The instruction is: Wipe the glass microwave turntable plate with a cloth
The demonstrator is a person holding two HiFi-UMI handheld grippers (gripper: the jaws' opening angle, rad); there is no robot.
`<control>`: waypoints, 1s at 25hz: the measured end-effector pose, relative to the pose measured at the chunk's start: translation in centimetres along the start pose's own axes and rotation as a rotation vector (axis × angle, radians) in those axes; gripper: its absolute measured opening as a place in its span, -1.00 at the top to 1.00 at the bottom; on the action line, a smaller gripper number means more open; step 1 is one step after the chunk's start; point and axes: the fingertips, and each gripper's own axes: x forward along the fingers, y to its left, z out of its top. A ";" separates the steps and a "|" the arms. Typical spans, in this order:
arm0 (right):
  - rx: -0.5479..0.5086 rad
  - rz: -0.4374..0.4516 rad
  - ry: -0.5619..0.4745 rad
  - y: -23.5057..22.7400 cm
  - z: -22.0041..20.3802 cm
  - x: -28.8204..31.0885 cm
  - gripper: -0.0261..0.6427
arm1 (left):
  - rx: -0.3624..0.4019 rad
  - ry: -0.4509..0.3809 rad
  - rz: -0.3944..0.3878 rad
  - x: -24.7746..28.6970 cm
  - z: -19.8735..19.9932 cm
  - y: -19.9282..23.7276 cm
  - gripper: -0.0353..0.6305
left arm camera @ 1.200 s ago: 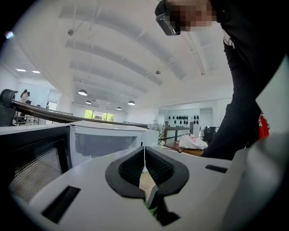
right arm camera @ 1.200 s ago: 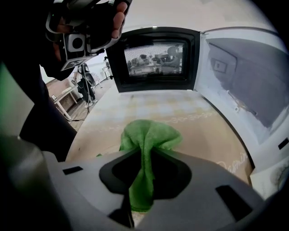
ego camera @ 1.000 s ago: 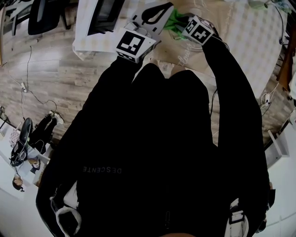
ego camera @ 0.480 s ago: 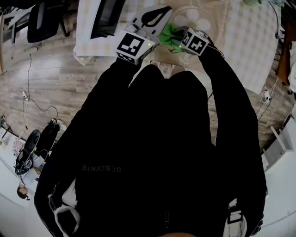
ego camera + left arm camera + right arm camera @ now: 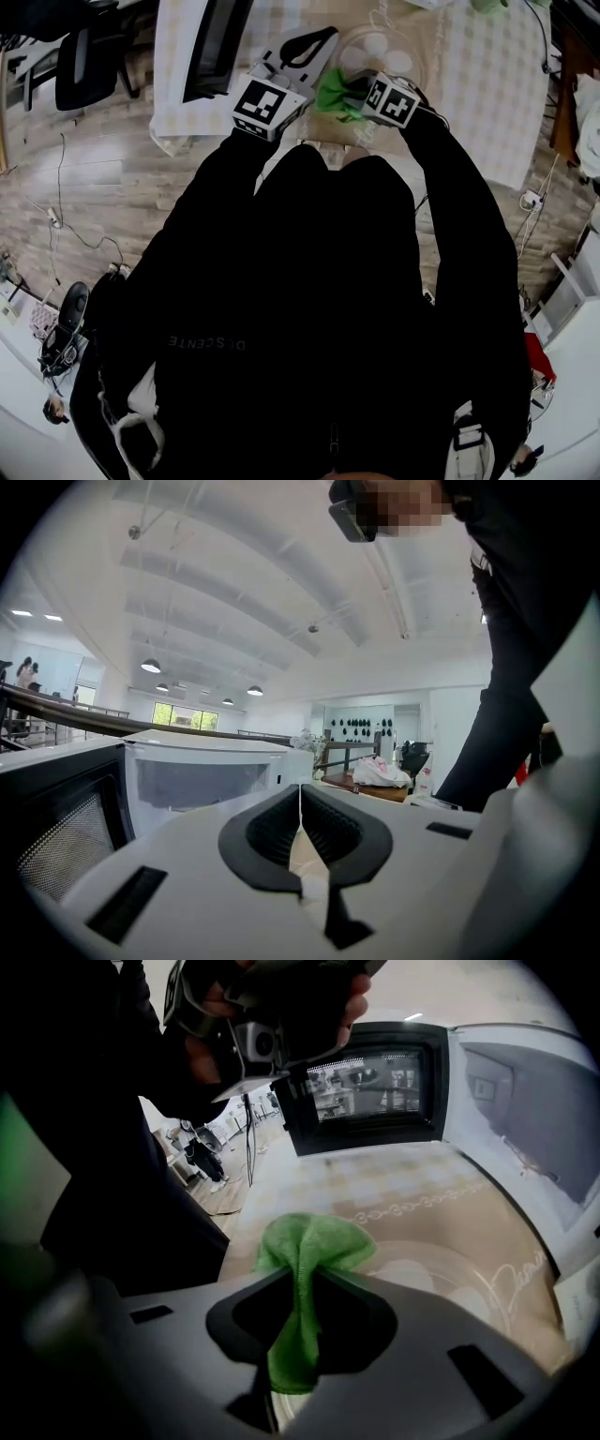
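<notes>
Right gripper [image 5: 293, 1269] jaws clamped on green cloth [image 5: 317, 1237], held over the glass plate [image 5: 442, 1275] (plate flat on table [image 5: 394, 1181]); left gripper [image 5: 300, 789] jaws together, nothing seen between.

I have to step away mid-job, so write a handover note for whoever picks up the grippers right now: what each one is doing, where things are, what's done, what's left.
Left gripper: fingers shut, nothing seen between them, held up beside the plate and pointing toward the microwave.
Right gripper: shut on the green cloth, whose tuft sticks out over the plate's near rim.
The glass plate lies flat on the table, in front of the microwave, whose door is open.
Done: plate out, cloth gripped.
Left: wipe the plate. How much is already wiped cannot be told.
</notes>
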 end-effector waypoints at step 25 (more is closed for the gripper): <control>0.016 -0.287 0.018 -18.3 -1.7 -10.0 0.67 | -0.022 0.024 0.029 5.2 -0.8 0.9 0.83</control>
